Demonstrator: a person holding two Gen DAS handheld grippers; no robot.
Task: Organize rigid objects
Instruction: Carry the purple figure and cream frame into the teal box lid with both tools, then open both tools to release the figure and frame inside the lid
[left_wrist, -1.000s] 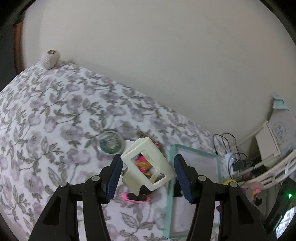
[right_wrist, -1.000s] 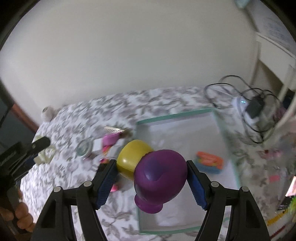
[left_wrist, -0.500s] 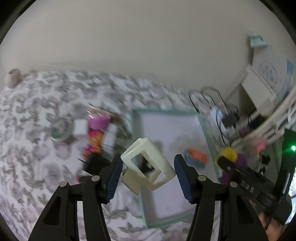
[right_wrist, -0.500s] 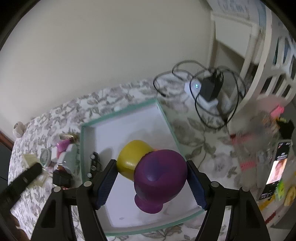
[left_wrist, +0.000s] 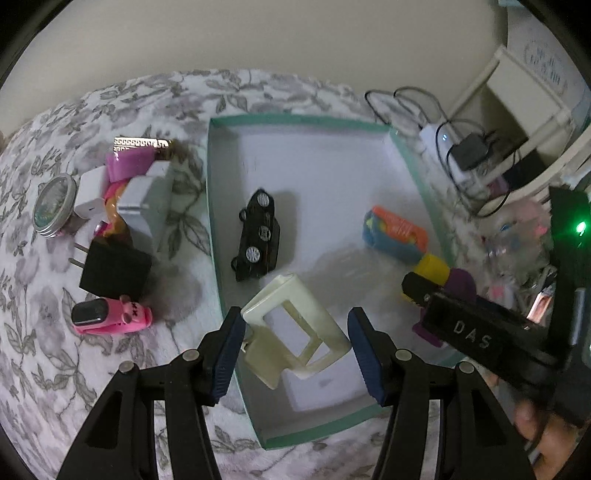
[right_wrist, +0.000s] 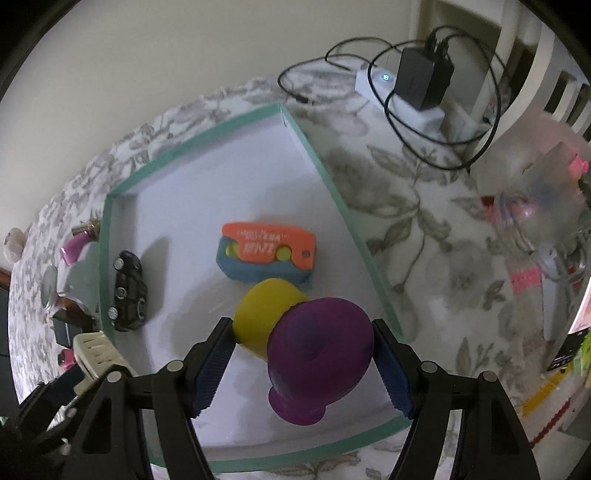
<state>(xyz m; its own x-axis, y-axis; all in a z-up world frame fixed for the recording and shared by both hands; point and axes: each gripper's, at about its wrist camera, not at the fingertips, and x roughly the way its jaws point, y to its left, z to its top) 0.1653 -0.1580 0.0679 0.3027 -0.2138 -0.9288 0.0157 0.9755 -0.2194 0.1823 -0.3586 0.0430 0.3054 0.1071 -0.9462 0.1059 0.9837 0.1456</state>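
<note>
My left gripper (left_wrist: 295, 343) is shut on a cream plastic frame (left_wrist: 295, 332) and holds it over the near part of a teal-rimmed white tray (left_wrist: 210, 184). My right gripper (right_wrist: 303, 358) is shut on a purple and yellow toy (right_wrist: 314, 354) over the tray's (right_wrist: 325, 173) near right part. The toy also shows in the left wrist view (left_wrist: 443, 277). In the tray lie a black toy car (left_wrist: 258, 236), which also shows in the right wrist view (right_wrist: 127, 291), and an orange and blue block (right_wrist: 267, 256).
Left of the tray on the floral cloth lie a pink watch toy (left_wrist: 110, 315), a black plug adapter (left_wrist: 114, 269), white chargers (left_wrist: 144, 195), a round tin (left_wrist: 53, 206) and a pink item (left_wrist: 129, 164). Cables and a power strip (right_wrist: 410, 92) lie right of the tray.
Both grippers have moved over the tray with their loads and come lower. The left view has swung right from the loose items to the tray.
</note>
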